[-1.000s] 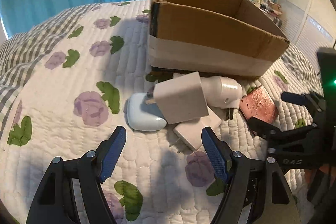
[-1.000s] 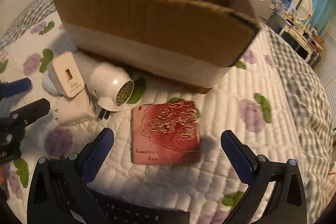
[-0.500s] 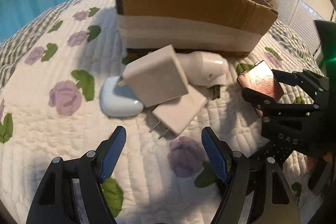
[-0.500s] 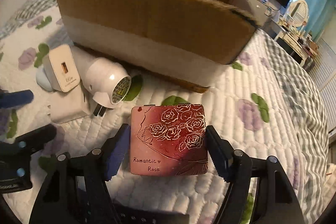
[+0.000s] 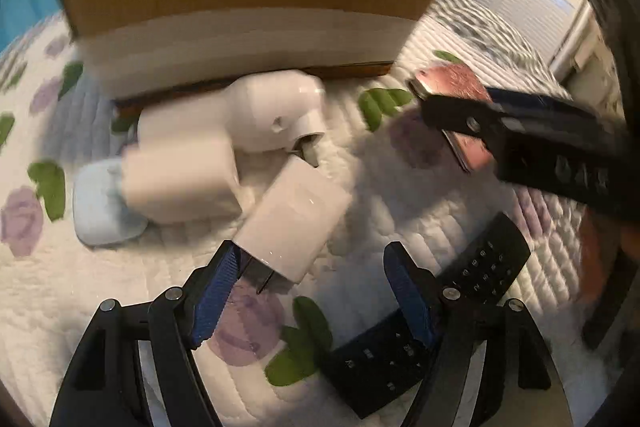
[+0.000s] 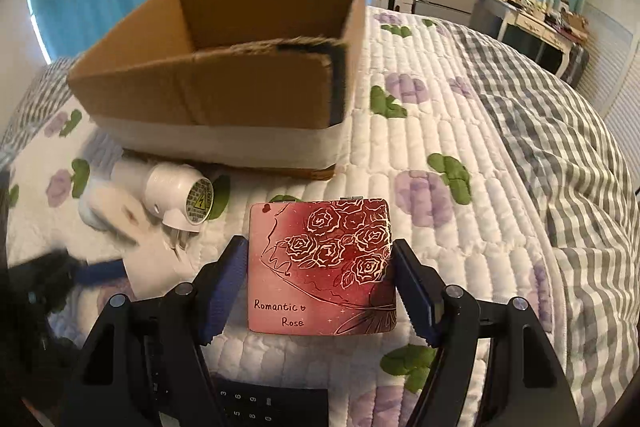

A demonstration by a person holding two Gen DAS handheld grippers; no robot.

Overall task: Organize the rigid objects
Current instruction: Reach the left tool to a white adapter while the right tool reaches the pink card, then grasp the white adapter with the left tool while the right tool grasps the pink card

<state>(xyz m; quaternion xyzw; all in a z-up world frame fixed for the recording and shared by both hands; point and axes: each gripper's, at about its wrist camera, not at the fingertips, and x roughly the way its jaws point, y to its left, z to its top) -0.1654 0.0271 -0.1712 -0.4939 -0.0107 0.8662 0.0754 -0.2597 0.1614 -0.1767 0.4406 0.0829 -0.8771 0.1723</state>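
1. Right gripper (image 6: 320, 291): jaws clamped on the red rose compact (image 6: 322, 267), lifted above the bed quilt (image 6: 440, 155), near the cardboard box (image 6: 224, 99).
2. Left gripper (image 5: 312, 303): jaws spread apart, holding nothing, w/ the white charger (image 5: 296, 219) between the tips; left pad touches its plug end.
3. Round white plug (image 5: 264, 115) & other adapters lie beside the box.

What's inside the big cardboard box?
The cardboard box looks empty as far as the right wrist view shows: only bare brown walls. Its near wall covers the bottom, so something small could be there.
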